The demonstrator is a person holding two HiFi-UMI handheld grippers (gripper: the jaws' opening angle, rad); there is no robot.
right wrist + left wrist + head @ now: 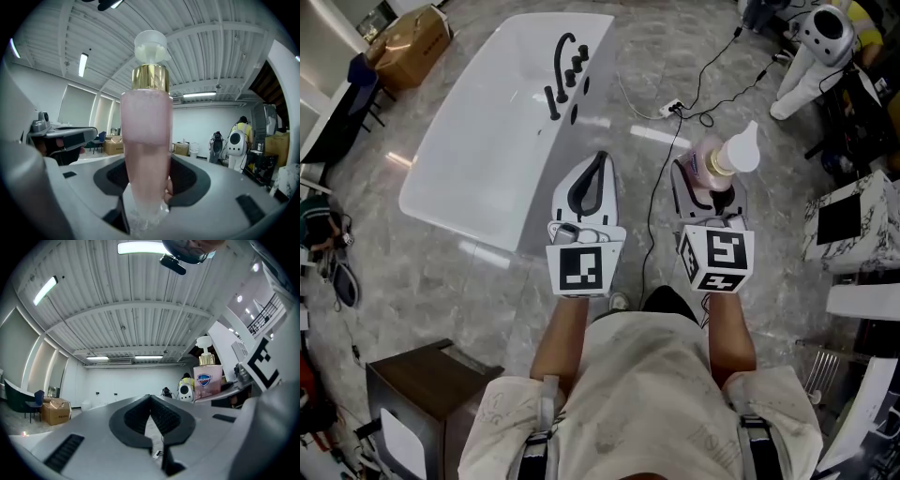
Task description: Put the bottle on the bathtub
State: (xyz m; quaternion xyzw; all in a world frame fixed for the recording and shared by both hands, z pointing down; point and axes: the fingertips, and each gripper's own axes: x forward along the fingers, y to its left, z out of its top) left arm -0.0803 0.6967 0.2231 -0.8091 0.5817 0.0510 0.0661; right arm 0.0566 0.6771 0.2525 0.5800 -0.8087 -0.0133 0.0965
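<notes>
A pink soap bottle (712,167) with a gold collar and a white pump top stands upright between the jaws of my right gripper (710,185), which is shut on its lower body. In the right gripper view the bottle (146,136) fills the middle, squeezed by the right gripper (146,190). My left gripper (598,164) hangs beside it, shut and empty. The left gripper view shows the left gripper's (150,401) tips meeting, with the bottle (207,380) off to the right. The white bathtub (478,159) with a black faucet (565,70) lies ahead and to the left, below both grippers.
A cardboard box (408,42) sits beyond the tub's far left corner. Black cables and a power strip (671,109) run across the marble floor. A white robot (811,56) stands at the top right, a marble-patterned block (853,220) at the right, and a dark cabinet (422,384) at the lower left.
</notes>
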